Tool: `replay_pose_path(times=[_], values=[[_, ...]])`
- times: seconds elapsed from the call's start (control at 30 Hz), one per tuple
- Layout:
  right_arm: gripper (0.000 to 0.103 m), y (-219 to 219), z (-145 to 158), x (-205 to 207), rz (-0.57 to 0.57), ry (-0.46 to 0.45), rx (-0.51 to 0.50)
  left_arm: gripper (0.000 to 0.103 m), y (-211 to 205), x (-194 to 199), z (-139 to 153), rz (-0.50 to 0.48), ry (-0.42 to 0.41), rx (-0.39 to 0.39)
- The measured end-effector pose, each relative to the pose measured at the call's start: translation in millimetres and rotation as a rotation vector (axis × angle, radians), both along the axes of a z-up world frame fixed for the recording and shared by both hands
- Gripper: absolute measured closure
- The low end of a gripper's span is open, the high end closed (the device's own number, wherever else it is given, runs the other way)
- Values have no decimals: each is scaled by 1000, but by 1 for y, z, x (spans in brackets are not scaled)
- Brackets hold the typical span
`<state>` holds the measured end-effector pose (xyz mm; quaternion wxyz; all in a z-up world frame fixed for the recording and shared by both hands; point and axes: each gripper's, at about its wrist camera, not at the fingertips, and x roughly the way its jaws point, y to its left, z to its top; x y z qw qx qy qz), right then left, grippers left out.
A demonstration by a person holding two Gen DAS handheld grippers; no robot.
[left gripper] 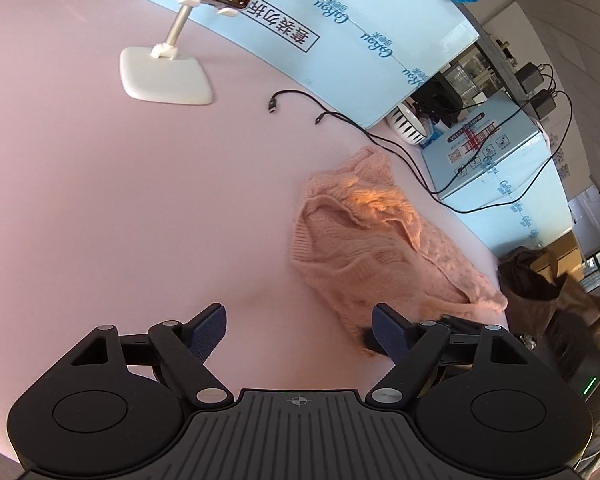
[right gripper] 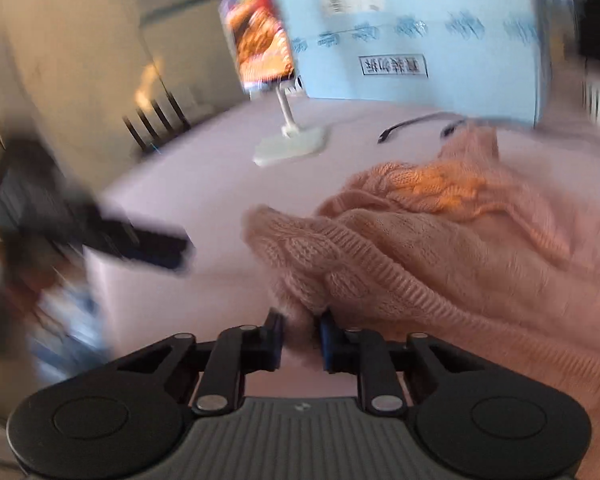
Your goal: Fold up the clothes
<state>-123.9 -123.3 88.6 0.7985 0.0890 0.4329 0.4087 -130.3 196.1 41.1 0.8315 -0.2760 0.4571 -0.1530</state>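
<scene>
Right gripper (right gripper: 300, 334) clamped on a pink sweater (right gripper: 440, 248) on the table (left gripper: 100, 200); left gripper (left gripper: 298, 330) open, empty.

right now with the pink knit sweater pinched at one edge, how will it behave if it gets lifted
Probably floppy: the pink sweater lies bunched in soft folds, so the rest should hang and drag from the right tongs. The fuzzy, ribbed knit likely grips the pads rather than slipping. It may brush the cable ends lying loose just beyond it.

Sweater (left gripper: 380, 248): pink cable-knit, fuzzy, ribbed hem. Table (left gripper: 100, 208): smooth matt. Stand (left gripper: 166, 76): white glossy plastic. Boxes (left gripper: 380, 40): printed cardboard.
</scene>
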Motion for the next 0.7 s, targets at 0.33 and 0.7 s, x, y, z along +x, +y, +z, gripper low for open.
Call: replay_pose_path(times=[0.33,0.7], values=[[46,-22,-46,27,95,445,256,20,-16,20,-28,-94,75,-133],[20,-86,-43,-4,-116,328,185,89,-52,52,-30,-49,33,-115]])
